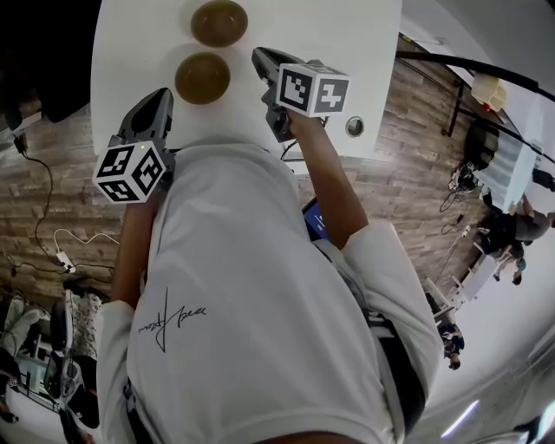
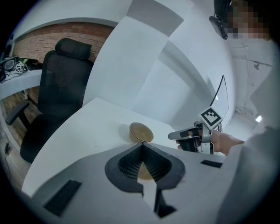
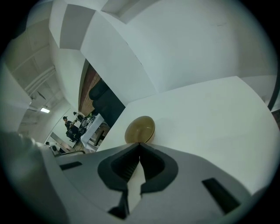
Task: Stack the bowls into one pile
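Your left gripper [image 1: 161,97]: jaws pressed together, holding nothing. Your right gripper [image 1: 262,59]: the same (empty). Near bowl [image 1: 202,78]: on the table [image 1: 347,43], between both tips. Far bowl [image 1: 218,22]: just beyond them, unstacked.

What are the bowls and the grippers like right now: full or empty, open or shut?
Far bowl: upright, empty, not stacked.
Near bowl: upright, empty, apart from the far bowl.
Left gripper: shut, holding nothing.
Right gripper: shut, holding nothing.
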A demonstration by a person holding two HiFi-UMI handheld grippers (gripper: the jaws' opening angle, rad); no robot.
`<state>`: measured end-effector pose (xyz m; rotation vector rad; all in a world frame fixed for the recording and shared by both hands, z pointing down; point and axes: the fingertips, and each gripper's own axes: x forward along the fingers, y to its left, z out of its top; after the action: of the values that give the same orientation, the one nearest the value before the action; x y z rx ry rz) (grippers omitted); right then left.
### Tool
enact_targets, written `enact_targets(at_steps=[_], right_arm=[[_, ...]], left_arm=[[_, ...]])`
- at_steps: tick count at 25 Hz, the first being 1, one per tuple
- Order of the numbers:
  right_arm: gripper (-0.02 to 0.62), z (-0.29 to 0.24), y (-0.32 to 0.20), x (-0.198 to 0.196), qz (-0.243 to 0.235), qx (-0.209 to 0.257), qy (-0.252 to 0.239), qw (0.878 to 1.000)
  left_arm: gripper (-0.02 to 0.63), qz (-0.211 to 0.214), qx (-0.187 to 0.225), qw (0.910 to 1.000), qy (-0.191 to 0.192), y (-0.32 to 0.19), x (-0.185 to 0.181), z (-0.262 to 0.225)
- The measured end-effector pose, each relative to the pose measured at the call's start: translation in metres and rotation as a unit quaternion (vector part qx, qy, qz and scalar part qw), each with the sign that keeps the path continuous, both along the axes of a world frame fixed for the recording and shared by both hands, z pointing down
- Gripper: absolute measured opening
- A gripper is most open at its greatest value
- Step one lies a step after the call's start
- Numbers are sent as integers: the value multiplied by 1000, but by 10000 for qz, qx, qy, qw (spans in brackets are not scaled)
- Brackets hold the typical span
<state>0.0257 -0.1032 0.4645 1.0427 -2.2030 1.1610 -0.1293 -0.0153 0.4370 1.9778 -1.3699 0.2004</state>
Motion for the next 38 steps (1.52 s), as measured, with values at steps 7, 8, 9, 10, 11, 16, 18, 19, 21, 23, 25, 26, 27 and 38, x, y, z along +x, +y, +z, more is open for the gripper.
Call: enact_targets(at_steps=[7, 8, 9, 10, 11, 16, 18, 19, 21, 23, 25, 26, 27, 38], right_arm=[[12, -20, 25, -12, -211, 166, -84, 9996], [11, -23, 29, -14, -231, 171, -110, 9995], [12, -25, 33, -15, -249, 174, -138, 9994], [12, -28, 37, -16, -268, 183, -156, 9994], [11, -31, 42, -16, -290, 205, -152, 9993], [11, -48, 67, -29, -689, 604, 156, 9957], [11, -58, 77, -37, -900, 794, 226, 9925], [11, -64, 80, -41, -967, 869, 214, 9913], [11, -75, 85, -46, -1034, 979, 114, 9897], [11, -84, 89, -52, -1072, 1058, -4, 9886], [11, -89, 94, -57, -1158, 1120, -46, 9869], [11, -90, 96, -60, -1208, 1138, -44, 9861], [11, -90, 98, -61, -1248, 1147, -38, 9855], [11, -85, 97, -54, -1043, 1088, 4, 9886]], left_arm=[[8, 17, -70, 10000, 10, -3, 2, 5], [8, -7, -100, 9999, 20, -3, 0, 6], [8, -35, -135, 9999, 34, -3, 0, 7], [8, -68, -180, 9998, 57, -3, -1, 9], [8, -105, -236, 9996, 93, -3, -2, 12], [8, -358, -591, 9968, 390, -1, -10, 31], [8, -483, -718, 9950, 500, 1, -14, 38], [8, -537, -770, 9940, 561, 1, -15, 41], [8, -582, -865, 9920, 712, 2, -14, 46], [8, -575, -972, 9899, 862, 2, -11, 52], [8, -605, -1108, 9869, 1003, 3, -9, 58], [9, -649, -1171, 9852, 1072, 3, -9, 61], [9, -705, -1221, 9835, 1131, 3, -10, 64], [85, -820, -1468, 9677, 1878, -1, -4, 73]])
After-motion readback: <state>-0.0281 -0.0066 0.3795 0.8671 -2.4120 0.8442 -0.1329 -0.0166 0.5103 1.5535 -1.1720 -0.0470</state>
